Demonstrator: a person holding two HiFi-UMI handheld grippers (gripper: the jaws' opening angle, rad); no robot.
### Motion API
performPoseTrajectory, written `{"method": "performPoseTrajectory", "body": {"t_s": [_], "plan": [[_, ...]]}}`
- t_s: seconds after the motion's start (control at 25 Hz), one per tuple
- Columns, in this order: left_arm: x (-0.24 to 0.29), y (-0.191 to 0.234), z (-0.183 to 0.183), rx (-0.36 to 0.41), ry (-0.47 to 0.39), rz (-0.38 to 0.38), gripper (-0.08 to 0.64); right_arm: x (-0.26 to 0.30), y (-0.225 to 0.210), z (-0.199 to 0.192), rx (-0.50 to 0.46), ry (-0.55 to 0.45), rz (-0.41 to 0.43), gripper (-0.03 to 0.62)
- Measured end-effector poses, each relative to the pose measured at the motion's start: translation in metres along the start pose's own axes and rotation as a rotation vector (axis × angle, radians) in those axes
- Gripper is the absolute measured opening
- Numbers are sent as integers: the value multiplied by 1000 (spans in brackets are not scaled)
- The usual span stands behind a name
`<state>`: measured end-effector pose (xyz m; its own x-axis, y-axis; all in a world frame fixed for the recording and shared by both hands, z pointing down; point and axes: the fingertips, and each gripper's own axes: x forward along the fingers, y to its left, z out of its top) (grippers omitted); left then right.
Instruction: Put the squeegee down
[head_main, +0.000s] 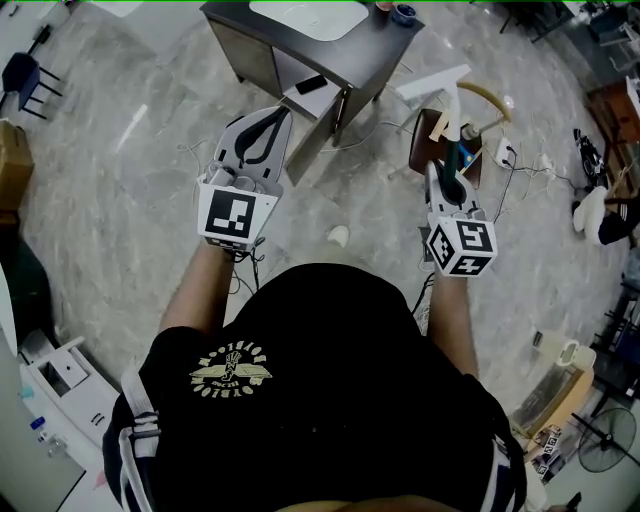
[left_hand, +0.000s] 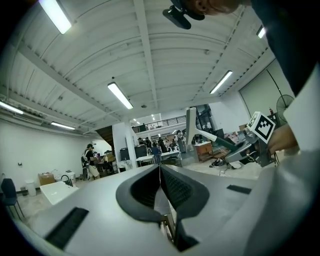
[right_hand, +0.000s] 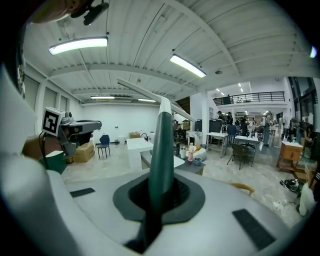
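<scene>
**Two hand-held grippers raised, squeegee in the right one**

Both are held out in front of me over the marble floor (head_main: 120, 200), well apart from each other.

Right hand-held gripper (head_main: 447, 185): clamped on the squeegee (head_main: 455, 158). In the right gripper view the dark green handle (right_hand: 162, 145) runs up from between the closed jaws, and the pale blade (right_hand: 150, 93) crosses its top at a slant. The squeegee is up in the air, touching nothing but this gripper. A tan wooden chair (head_main: 487, 96) sits just beyond its tip.

Left hand-held gripper (head_main: 268, 122): jaws pressed together, with nothing between them. The left gripper view shows the pads (left_hand: 172, 187) meeting along one thin line.

Dark grey counter (head_main: 375, 45): ahead of the left gripper and slightly to its right. From the right gripper it lies forward and to the left. Small bottles and a bowl (right_hand: 191, 155) stand on the end near the squeegee handle.

A small white cup (head_main: 338, 236) lies on the floor between the two grippers, back toward my body.
</scene>
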<state>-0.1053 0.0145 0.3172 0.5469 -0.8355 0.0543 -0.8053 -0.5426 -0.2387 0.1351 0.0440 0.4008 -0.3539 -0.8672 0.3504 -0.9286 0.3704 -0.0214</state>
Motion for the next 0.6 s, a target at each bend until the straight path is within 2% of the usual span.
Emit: {"method": "performPoseTrajectory", "body": {"t_s": [0.2,0.36,0.6], "plan": [[41,4,9,-29,-14,4,28,24,-31,21,-6,-13,8,28],[72,6,16,-12,-31,17,26,42,-56,29,-8,-21,19,28],[109,5,17,7,-1,32,28,64,-93,38,-4,-36,30,28]]}}
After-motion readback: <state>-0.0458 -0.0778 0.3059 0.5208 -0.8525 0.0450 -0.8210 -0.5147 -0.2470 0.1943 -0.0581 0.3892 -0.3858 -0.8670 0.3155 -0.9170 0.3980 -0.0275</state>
